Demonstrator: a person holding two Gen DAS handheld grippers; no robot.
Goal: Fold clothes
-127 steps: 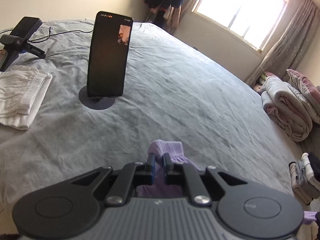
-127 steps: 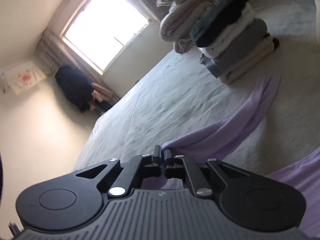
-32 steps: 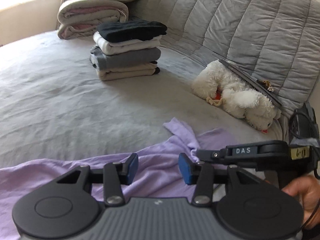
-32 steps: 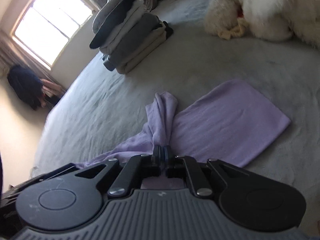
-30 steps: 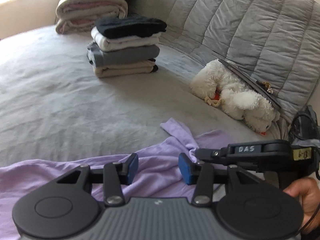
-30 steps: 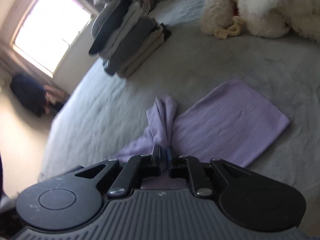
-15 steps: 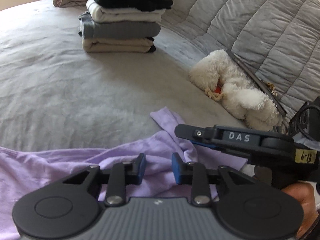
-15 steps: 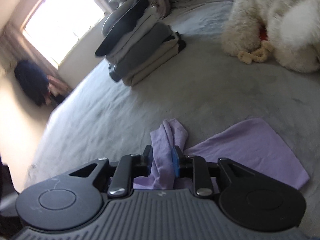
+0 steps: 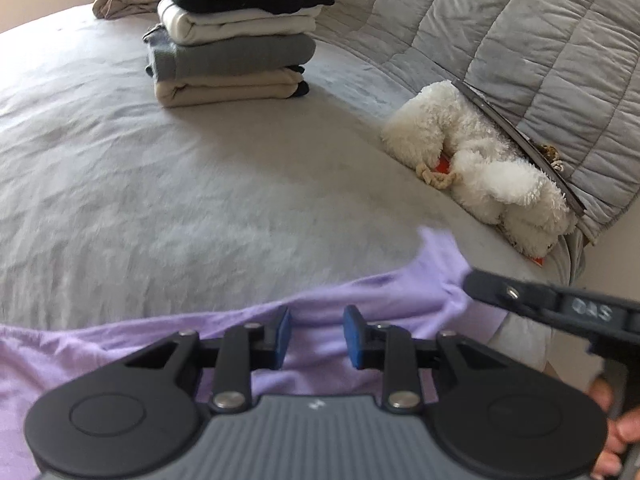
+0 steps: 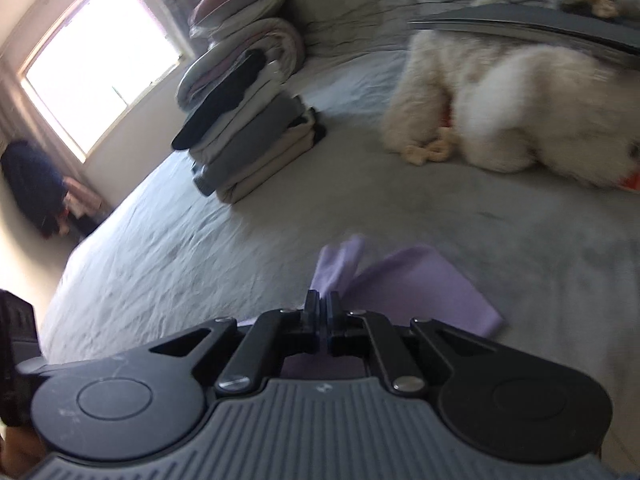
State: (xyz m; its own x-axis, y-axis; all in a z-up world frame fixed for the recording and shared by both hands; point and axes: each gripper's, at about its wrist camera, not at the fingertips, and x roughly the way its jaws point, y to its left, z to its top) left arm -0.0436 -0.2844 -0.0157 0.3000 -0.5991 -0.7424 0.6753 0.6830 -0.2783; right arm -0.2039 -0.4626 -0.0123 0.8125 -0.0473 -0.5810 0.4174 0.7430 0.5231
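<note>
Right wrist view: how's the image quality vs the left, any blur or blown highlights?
Right wrist view: window blown out to white, plush toy and purple garment smeared by motion blur. Left wrist view: evenly lit, folded stack fairly sharp, garment edge near the right gripper blurred; fisheye curves the bed.

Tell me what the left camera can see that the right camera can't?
Only the left wrist view shows the open left gripper, and the right gripper from the side. Only the right wrist view shows the bright window, the dark clothes hanging by the wall, and the right gripper shut on the purple shirt. Both show the shirt, the stack of folded clothes, the white plush toy and the grey bed.
</note>
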